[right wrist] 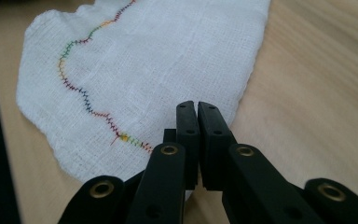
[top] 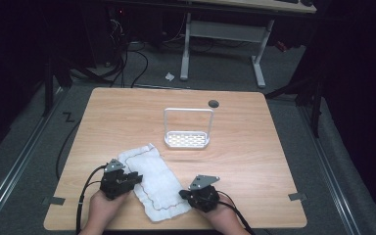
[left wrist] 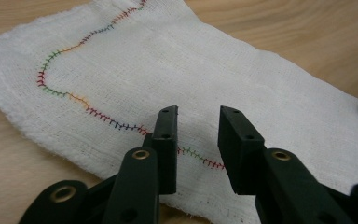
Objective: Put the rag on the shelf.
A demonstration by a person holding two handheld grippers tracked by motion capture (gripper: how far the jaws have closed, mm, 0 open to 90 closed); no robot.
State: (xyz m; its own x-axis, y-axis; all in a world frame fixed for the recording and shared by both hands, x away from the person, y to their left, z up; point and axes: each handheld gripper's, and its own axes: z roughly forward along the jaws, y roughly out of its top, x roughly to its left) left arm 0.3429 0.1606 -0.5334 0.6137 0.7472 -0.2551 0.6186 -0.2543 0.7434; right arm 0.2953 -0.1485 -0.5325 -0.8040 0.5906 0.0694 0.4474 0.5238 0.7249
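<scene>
Wood-grain surface (top: 254, 147), rounded corners. White gauze cloth (top: 152, 181) lies flat at 6 o'clock, between both grippers; the gripper views show its loose weave, frayed edges and wavy rainbow stitching (left wrist: 88, 109), barely visible from the high view. High view adds a white perforated rack (top: 187, 129) with hoop handle, centre. Left gripper (left wrist: 196, 140): fingers spread over cloth, nothing pinched. Right gripper (right wrist: 197, 140): fingers pressed together at cloth edge.

wooden table (top: 254, 147) (cloth (top: 154, 178), rack (top: 187, 140))
</scene>
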